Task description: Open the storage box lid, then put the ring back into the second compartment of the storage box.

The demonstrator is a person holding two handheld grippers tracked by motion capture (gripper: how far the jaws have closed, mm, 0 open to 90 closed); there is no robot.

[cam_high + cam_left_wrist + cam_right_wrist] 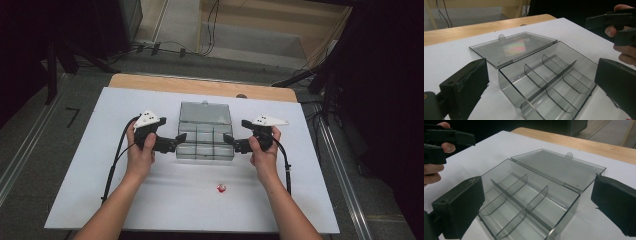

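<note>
Left gripper [181, 139] jaws wide, holding nothing; right gripper [227, 139] likewise. Clear smoky plastic compartment box [205, 144] sits between tips, hinged lid [205, 112] lying flat beyond. Small red object [221, 188] nearer person, well apart. Risk: light box slides or tips if jaw nudges wall; lid could flop shut.

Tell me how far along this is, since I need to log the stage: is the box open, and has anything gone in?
Done: the clear box stands open, its lid laid flat behind it. In hand: nothing; the left gripper and right gripper flank the box with jaws open. Left: the compartments look empty, and the small red thing lies on the white table in front, probably next to go in.
</note>
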